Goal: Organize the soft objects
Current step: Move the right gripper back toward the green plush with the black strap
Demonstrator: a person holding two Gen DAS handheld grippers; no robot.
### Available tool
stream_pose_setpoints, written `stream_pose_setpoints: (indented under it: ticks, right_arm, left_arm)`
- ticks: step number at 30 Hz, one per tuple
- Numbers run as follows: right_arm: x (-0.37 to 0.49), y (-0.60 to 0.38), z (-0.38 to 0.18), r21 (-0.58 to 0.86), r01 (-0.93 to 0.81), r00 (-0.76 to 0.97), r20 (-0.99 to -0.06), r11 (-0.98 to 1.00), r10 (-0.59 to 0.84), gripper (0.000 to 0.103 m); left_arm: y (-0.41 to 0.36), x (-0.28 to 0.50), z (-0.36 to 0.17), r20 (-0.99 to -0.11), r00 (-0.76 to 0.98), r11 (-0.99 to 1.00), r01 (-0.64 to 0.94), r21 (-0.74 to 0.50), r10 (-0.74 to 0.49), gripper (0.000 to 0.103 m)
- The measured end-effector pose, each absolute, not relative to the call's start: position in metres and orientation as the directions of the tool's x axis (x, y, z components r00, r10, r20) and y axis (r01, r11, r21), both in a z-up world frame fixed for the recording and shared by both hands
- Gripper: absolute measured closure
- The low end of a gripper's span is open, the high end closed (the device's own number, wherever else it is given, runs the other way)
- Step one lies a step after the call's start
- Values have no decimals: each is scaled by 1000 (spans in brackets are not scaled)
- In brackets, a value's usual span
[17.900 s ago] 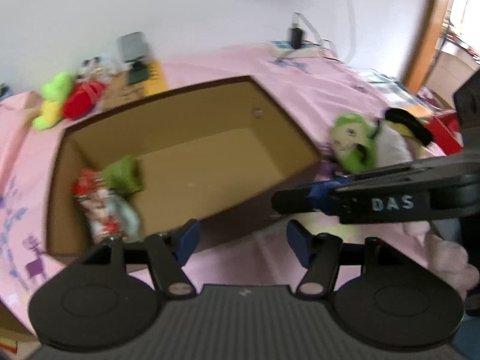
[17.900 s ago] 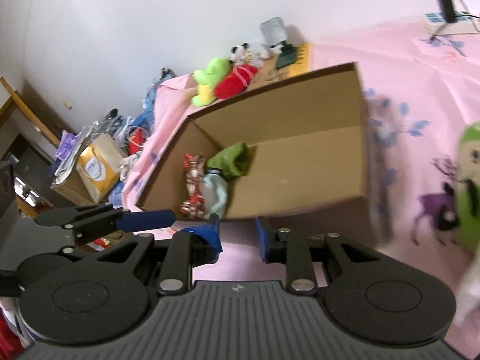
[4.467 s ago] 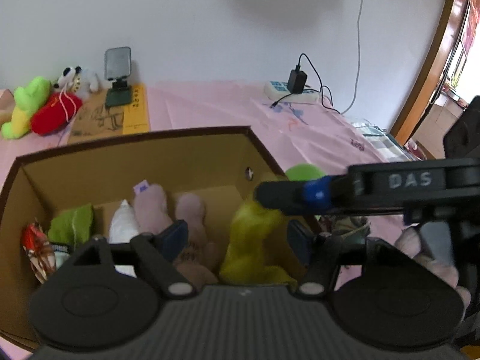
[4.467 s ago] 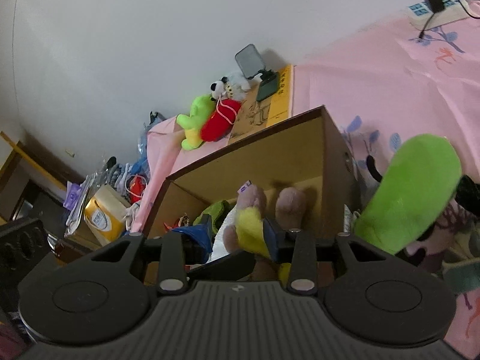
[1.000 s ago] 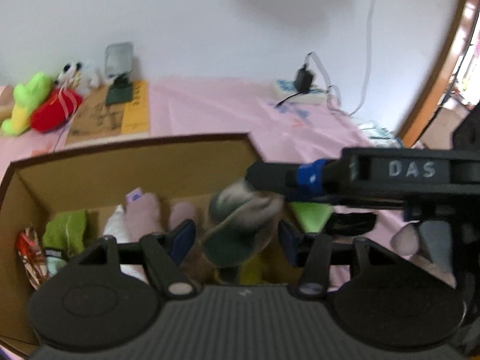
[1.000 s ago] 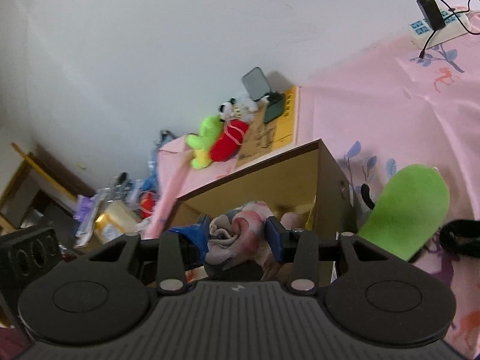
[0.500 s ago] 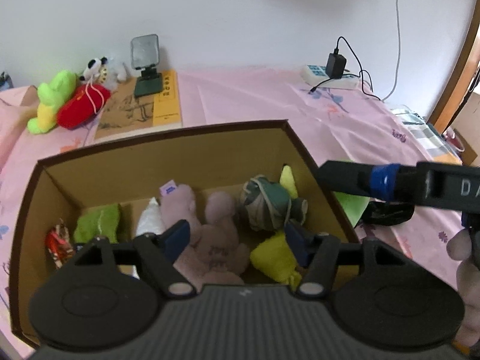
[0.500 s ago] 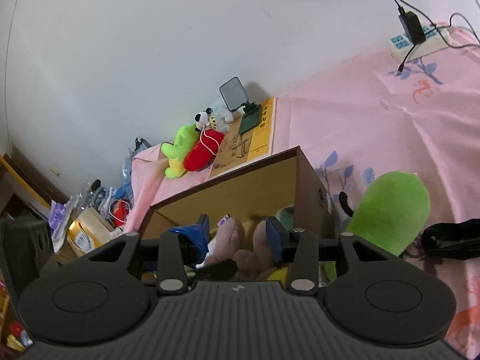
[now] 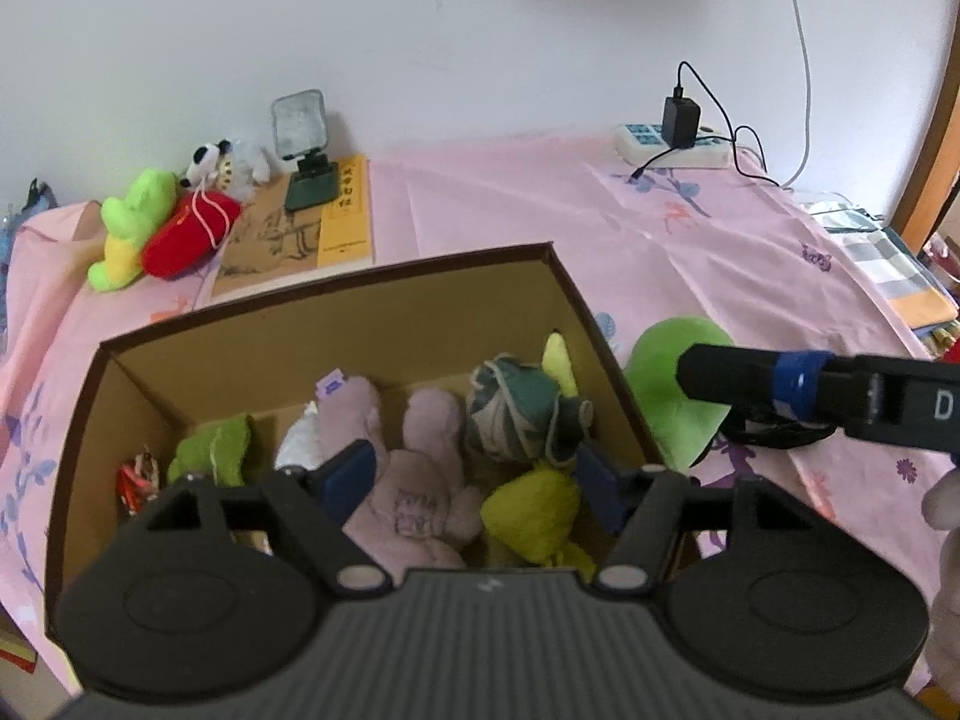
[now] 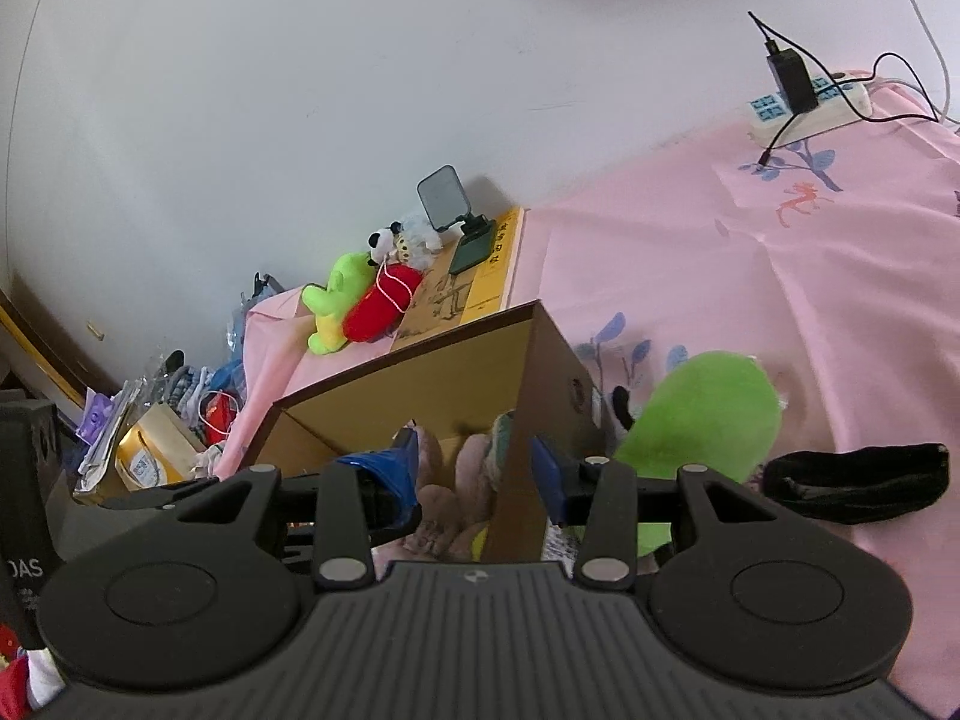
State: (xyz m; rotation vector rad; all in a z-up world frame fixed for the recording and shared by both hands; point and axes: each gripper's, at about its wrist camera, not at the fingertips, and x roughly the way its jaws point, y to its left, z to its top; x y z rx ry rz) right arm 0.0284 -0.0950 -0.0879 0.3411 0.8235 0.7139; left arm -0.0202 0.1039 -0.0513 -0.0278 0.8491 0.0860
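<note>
A brown cardboard box point(image 9: 336, 276) stands on the pink sheet. In it lie a pink plush point(image 9: 420, 480), a grey-green bundled toy point(image 9: 516, 414), a yellow plush point(image 9: 534, 510), a small green plush point(image 9: 216, 444) and a red-wrapped toy point(image 9: 135, 477). My left gripper point(image 9: 474, 480) hovers over the box's near side. Its jaws are opening and grip nothing. Outside the box's right wall lies a large green plush point(image 10: 702, 426). My right gripper point(image 10: 474, 471) hangs open and empty above that wall, and one of its fingers point(image 9: 750, 384) crosses the left wrist view.
A green and a red plush point(image 9: 156, 228) with a panda toy lie at the far left by a book point(image 9: 300, 228) and a phone stand point(image 9: 306, 144). A power strip point(image 9: 672, 138) sits by the wall. A black strap point(image 10: 858, 480) lies right of the green plush.
The grey-green bundle, held above the box between the right jaws a second ago, now lies inside the box. Both grippers have drawn back, and the left jaws stand wider.
</note>
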Motion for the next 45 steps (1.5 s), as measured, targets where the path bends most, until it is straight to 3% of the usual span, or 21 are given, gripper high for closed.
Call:
stream_pose_setpoints:
  ticks: [26,36,45]
  right_arm:
    - [30,-146,-103,569,-477,361,-569,670,739,76]
    - [28,-177,-114,563,-454,350,-601,691,719,76]
    - [32,-210,-128,537,-406,366,-645,739,670,76]
  left_arm:
    - [43,-34,-39,-741,639,977,-173,122,205,30]
    - [12,-45,-25,-735,663,990,-120,78,138,29]
    - [-32,-42,-47,-771,636,1000,2,27,19,29]
